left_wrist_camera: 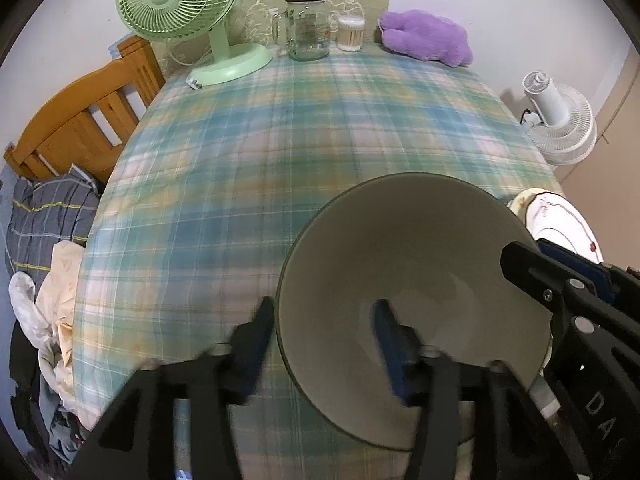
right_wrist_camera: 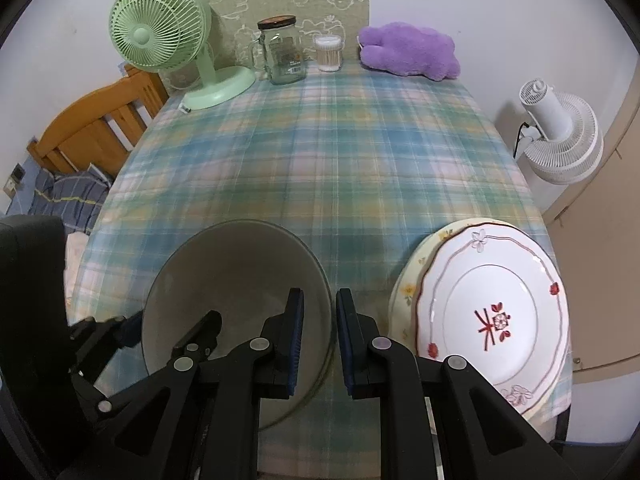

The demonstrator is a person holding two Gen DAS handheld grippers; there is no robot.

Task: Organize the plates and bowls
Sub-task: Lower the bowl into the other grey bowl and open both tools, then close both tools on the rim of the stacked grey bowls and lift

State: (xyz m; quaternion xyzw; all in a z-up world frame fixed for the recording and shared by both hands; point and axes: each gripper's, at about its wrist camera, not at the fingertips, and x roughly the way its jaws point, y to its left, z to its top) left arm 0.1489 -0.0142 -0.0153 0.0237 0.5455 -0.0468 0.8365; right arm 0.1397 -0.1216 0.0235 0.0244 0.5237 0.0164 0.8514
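Observation:
A grey bowl (left_wrist_camera: pixel 412 280) with a pale inside sits at the near edge of the plaid table; it also shows in the right wrist view (right_wrist_camera: pixel 236 264). My left gripper (left_wrist_camera: pixel 324 320) straddles the bowl's left rim, one finger inside and one outside, jaws apart and blurred. My right gripper (right_wrist_camera: pixel 319 316) straddles the bowl's right rim with a narrow gap, not pinching it. A white plate with red flowers (right_wrist_camera: pixel 492 312) lies on a cream plate (right_wrist_camera: pixel 412 280) to the right; the stack shows in the left wrist view (left_wrist_camera: pixel 560 216).
At the table's far edge stand a green fan (right_wrist_camera: pixel 168 36), a glass jar (right_wrist_camera: pixel 282 52), a cotton swab tub (right_wrist_camera: pixel 329 54) and a purple plush (right_wrist_camera: pixel 408 52). A wooden chair (right_wrist_camera: pixel 96 120) is at left, a white fan (right_wrist_camera: pixel 556 136) at right.

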